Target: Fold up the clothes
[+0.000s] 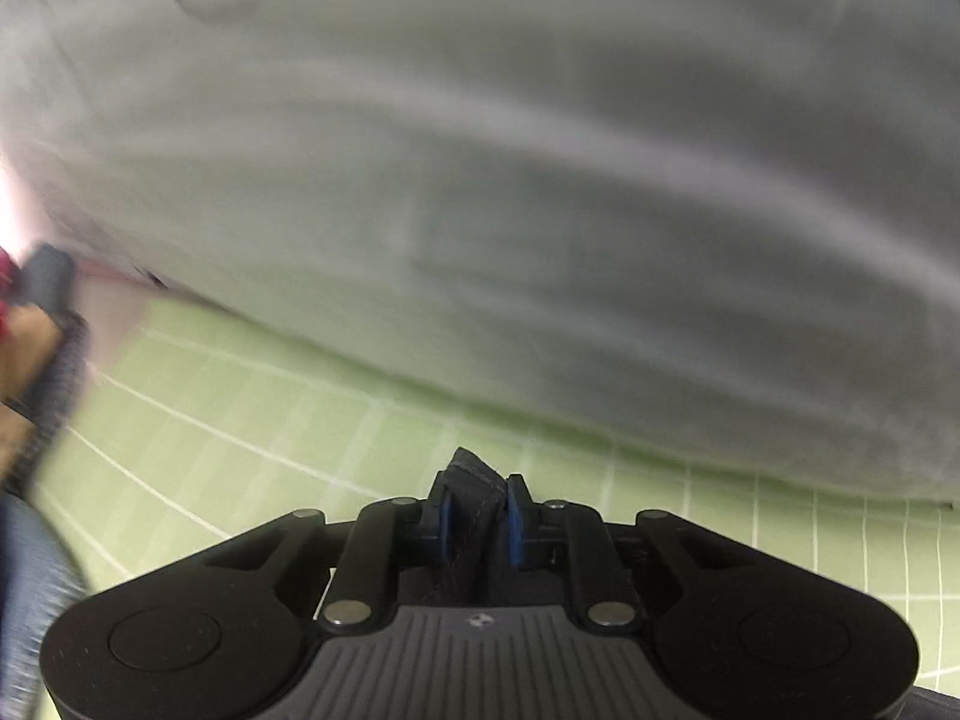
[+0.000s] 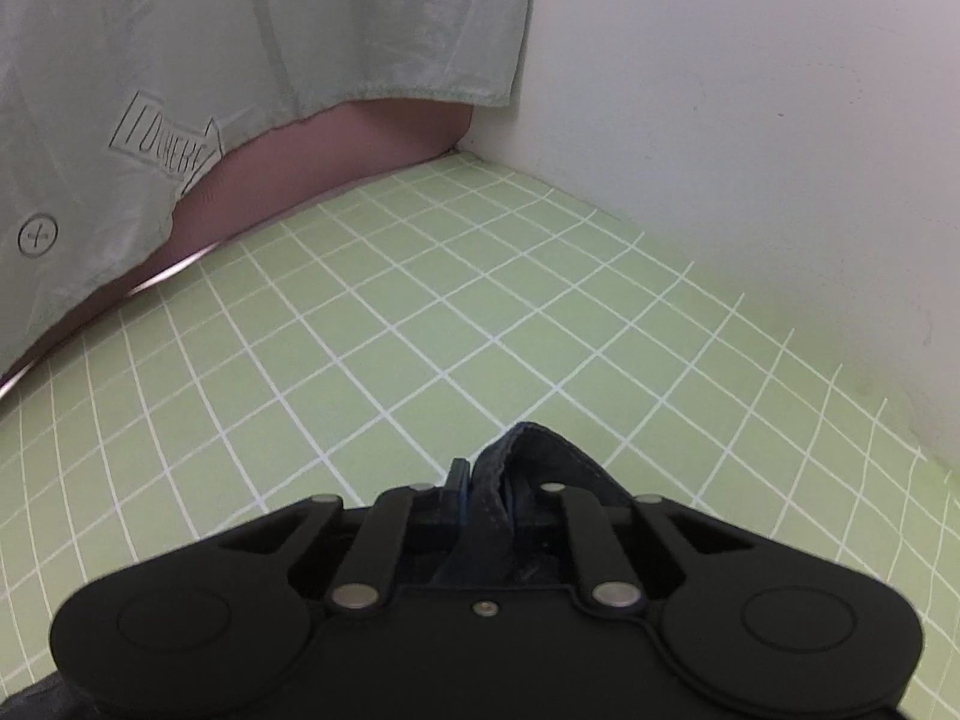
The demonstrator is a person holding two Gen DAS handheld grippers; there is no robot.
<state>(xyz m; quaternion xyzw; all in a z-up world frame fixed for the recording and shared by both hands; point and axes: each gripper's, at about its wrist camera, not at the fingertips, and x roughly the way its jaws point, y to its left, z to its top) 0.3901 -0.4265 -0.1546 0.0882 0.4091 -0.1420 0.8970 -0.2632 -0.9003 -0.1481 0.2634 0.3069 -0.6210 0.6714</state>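
My left gripper (image 1: 478,516) is shut on a fold of dark navy cloth (image 1: 471,480) that sticks up between its blue-padded fingers; the rest of that garment is hidden below the gripper. My right gripper (image 2: 489,495) is shut on a dark navy hem with light stitching (image 2: 534,450), bunched between its fingers. Both are held above a green gridded mat (image 2: 420,330). A large pale grey-green garment (image 1: 510,180) fills the upper left wrist view, blurred. The same kind of pale fabric with an embossed print (image 2: 162,138) hangs at the upper left of the right wrist view.
A white wall (image 2: 750,150) borders the mat on the right, and a pinkish wall (image 2: 360,138) shows behind the hanging fabric. At the left edge of the left wrist view a person's hand on a dark handle (image 1: 54,324) and blue jeans (image 1: 30,588) show.
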